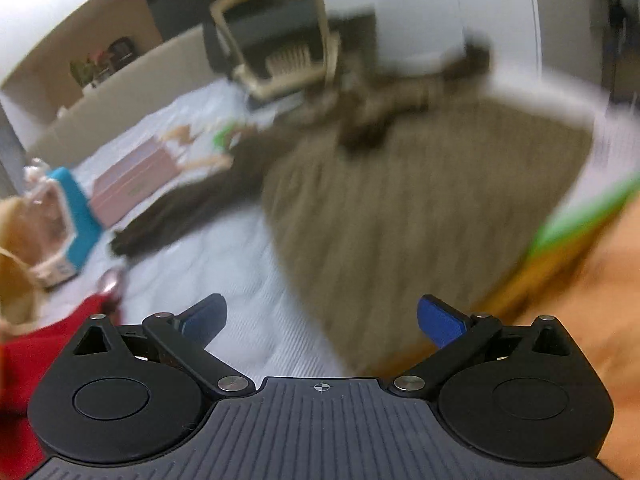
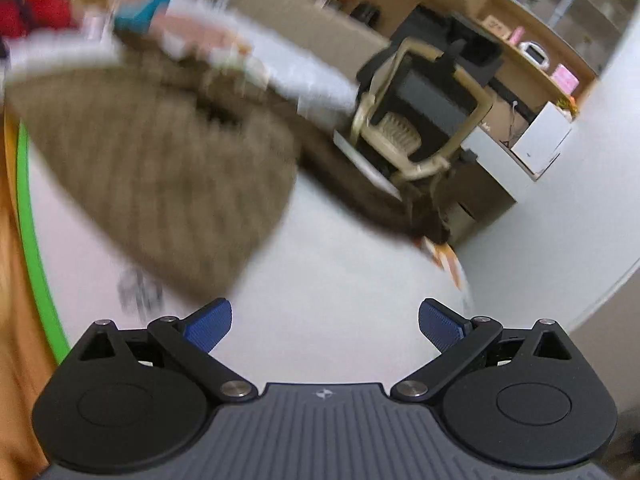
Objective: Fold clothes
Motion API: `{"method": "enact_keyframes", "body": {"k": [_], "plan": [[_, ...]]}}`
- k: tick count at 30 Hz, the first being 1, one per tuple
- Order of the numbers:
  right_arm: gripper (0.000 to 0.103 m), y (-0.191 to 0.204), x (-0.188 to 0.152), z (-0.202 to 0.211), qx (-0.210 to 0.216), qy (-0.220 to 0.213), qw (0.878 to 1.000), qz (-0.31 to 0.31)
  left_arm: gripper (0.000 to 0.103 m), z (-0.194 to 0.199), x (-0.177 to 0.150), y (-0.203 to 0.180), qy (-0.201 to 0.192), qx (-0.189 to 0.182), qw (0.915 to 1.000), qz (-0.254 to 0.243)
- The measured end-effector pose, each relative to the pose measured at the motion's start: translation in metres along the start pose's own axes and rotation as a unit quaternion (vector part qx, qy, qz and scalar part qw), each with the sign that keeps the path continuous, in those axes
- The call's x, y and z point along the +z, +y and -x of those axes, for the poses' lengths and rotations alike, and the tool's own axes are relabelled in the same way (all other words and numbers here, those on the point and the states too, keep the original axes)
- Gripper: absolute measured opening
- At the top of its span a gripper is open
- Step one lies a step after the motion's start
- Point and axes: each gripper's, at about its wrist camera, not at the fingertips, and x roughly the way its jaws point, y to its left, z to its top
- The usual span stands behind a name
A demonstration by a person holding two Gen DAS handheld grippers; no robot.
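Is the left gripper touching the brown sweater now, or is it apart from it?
Apart. In the left wrist view the left gripper is open with nothing between its blue fingertips; white bedding shows between them, and the brown sweater lies beyond.

Ribbed knit sweater (image 1: 420,208); matt plastic gripper fingers (image 1: 440,322).

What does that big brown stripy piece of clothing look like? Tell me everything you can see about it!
The brown ribbed knit garment looks like a soft sweater with fine lines running along it. It lies spread out, mostly flat, on a white quilted cover. A darker brown sleeve stretches out to one side, and the top is bunched up. Both views are blurry, so small details are unclear. Neither gripper touches it.
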Motion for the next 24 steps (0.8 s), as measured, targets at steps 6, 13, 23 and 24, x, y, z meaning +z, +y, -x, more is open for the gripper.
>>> {"method": "enact_keyframes", "body": {"k": [6,13,23,24], "plan": [[0.103,-0.017,0.082,-0.071,0.128,-0.044,0.98,-0.147,0.103,-0.044,0.065,0.037,-0.078,-0.079,0.9773,0.181],[0.103,0.004,0.147,-0.214,0.162,-0.009,0.973,-0.164,0.103,-0.149,0.116,0.071,-0.093,-0.094,0.9519,0.277],[0.102,-0.02,0.117,-0.302,0.085,0.071,0.971,-0.213,0.103,-0.173,0.046,0.174,-0.056,0.143,0.8762,0.457],[0.102,-0.022,0.118,-0.297,0.084,0.062,0.972,-0.213,0.103,-0.18,0.042,0.186,-0.048,0.154,0.8637,0.477]]}}
